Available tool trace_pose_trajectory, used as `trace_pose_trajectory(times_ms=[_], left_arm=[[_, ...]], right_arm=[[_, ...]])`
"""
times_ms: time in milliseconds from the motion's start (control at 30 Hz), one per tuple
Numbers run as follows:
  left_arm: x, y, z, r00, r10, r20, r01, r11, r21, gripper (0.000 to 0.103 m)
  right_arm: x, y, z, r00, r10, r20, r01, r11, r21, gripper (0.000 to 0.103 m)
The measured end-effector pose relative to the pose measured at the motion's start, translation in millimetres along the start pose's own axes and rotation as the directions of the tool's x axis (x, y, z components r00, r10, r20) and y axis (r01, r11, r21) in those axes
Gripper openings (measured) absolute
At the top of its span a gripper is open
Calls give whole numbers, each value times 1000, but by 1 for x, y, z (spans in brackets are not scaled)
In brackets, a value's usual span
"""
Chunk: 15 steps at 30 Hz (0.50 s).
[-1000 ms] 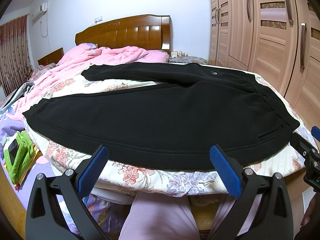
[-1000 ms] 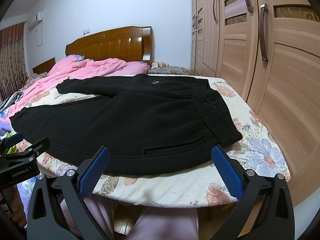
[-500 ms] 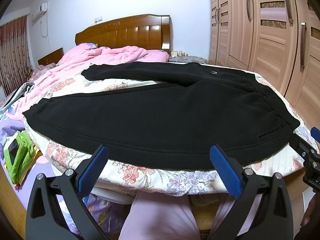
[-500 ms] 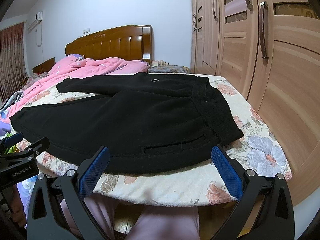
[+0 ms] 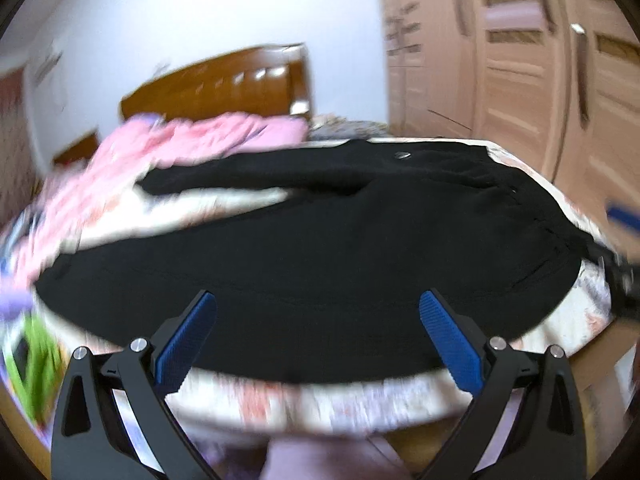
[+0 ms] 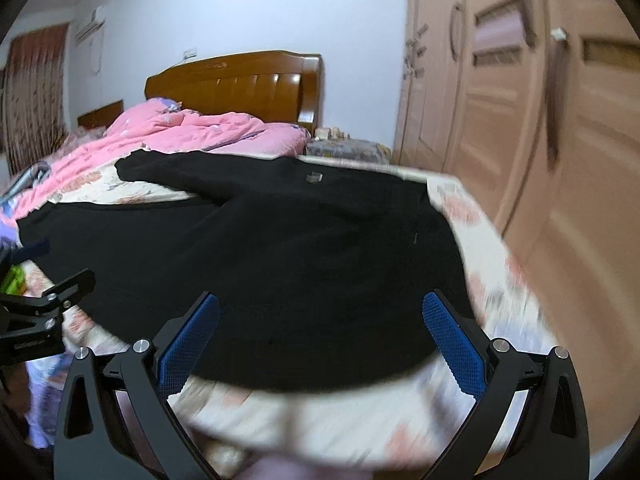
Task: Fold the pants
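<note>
The black pants (image 5: 320, 248) were spread flat on the floral bedsheet (image 6: 500, 264), before a wooden headboard (image 6: 240, 84) and wardrobe (image 6: 540, 120). The left gripper (image 5: 318, 336) and right gripper (image 6: 320, 338) were held wide apart, empty.

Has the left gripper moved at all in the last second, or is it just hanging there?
Yes. The left gripper has pushed forward over the black pants: its blue fingers now overlap the fabric, where before they sat short of the bed edge.
</note>
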<state>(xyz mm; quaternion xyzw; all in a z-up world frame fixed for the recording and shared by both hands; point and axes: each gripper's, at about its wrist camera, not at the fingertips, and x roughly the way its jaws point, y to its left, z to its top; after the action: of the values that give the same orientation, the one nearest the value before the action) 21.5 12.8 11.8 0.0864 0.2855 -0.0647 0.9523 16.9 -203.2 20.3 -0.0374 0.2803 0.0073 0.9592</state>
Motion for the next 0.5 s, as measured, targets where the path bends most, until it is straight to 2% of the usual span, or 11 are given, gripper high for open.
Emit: trace_pose_trajectory(times_ms=[67,167,200,233,267,300,367,433,467,500], left_arm=[[15,1,22,997,-65,33,62,994,85,102],[53,13,70,992,-80,98,56,974,221,102],[67,16,85,992,-92,84,68,967,247,102],[87,22,102,990,-129,49,111,957,269,102],[101,26,115,985,-170,17,159,947,278,102],[128,34,135,971,-236,-48,240,931,276,101],[166,44,160,941,-310,-136,335,907,253,101],[213,59,189,876,-432,-215,471,863,184,101],[233,66,201,859,-459,-227,498,851,166,101],[247,70,207,854,-465,-233,505,847,163,101]], right_arm=[[25,-13,27,1000,14,-8,-14,999,-48,99],[90,-42,66,991,42,-130,-53,995,-79,99],[110,-52,75,986,51,-159,-63,995,-72,99],[132,-63,85,981,61,-185,-72,996,-57,99],[162,-80,99,969,106,-221,-114,993,-20,99],[190,-94,111,954,169,-249,-167,986,27,99],[225,-111,127,940,215,-266,-201,976,81,99],[264,-127,143,935,226,-274,-206,973,101,99],[286,-133,151,932,228,-282,-210,973,94,99],[304,-136,157,929,233,-288,-221,972,75,99]])
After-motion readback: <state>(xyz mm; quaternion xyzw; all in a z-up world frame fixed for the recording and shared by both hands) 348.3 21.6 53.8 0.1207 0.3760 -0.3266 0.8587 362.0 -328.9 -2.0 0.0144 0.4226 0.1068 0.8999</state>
